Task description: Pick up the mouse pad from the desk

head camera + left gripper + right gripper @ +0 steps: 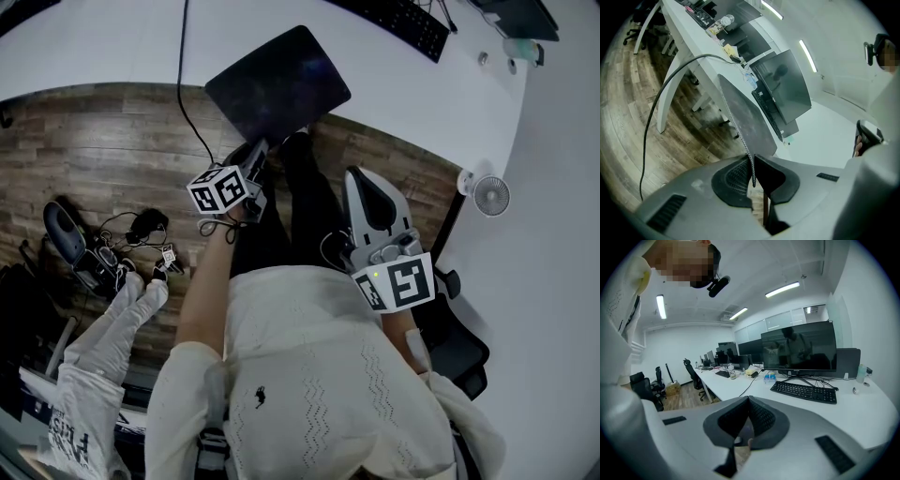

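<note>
My left claw (260,153) pinched the stitched edge of a thin, dark, round-cornered fabric mouse pad (277,82), upper centre, by the smooth white worktop (103,47); my right claw (749,400) sat closed, empty.

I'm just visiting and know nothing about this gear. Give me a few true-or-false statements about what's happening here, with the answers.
1. The left gripper has its jaws clamped on the edge of the dark rectangular mouse pad. True.
2. The right gripper grips the pad too. False: its jaws are together on nothing, away from the pad.
3. A black keyboard lies on the white desk. True.
4. The floor is grey carpet. False: it is brown wood planks.
</note>
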`<state>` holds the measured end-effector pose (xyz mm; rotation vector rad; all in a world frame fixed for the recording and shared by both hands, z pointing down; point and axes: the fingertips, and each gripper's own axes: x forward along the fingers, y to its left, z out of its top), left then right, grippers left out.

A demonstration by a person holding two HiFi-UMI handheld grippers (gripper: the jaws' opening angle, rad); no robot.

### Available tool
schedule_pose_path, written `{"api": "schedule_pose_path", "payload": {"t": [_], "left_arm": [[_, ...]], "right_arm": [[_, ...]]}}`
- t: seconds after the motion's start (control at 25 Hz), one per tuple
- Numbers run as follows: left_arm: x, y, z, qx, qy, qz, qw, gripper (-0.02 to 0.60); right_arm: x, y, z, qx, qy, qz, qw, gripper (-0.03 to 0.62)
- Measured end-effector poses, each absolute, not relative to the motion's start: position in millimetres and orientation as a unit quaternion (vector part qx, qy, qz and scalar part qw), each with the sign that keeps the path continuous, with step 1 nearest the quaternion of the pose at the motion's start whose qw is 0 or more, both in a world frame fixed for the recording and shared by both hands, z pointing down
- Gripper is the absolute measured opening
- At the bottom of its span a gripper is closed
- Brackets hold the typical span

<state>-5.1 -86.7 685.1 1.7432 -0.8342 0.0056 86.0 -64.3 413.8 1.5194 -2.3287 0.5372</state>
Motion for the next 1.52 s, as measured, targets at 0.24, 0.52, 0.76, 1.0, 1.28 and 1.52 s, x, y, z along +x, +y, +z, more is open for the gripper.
{"api": "schedule_pose_path", "payload": {"t": [0.24, 0.52, 0.76, 1.0, 1.28, 1.52], "left_arm": [[-8, -81, 683, 0.742, -0.355, 0.004, 0.569, 0.023], [-13, -76, 683, 0.741, -0.356, 0.005, 0.569, 0.023], [-15, -72, 681, 0.741, -0.358, 0.005, 0.568, 0.023], [-17, -67, 679, 0.743, -0.360, 0.005, 0.565, 0.023], [-24, -59, 675, 0.743, -0.361, 0.007, 0.564, 0.023], [-28, -55, 671, 0.746, -0.359, 0.010, 0.560, 0.023]], "right_arm": [[79, -71, 410, 0.521, -0.820, 0.180, 0.152, 0.002], [74, -72, 409, 0.516, -0.824, 0.178, 0.151, 0.002], [76, -71, 407, 0.515, -0.826, 0.176, 0.149, 0.002], [74, -69, 411, 0.510, -0.827, 0.184, 0.148, 0.002], [70, -70, 409, 0.506, -0.830, 0.183, 0.145, 0.002], [68, -68, 407, 0.507, -0.830, 0.184, 0.142, 0.002]]}}
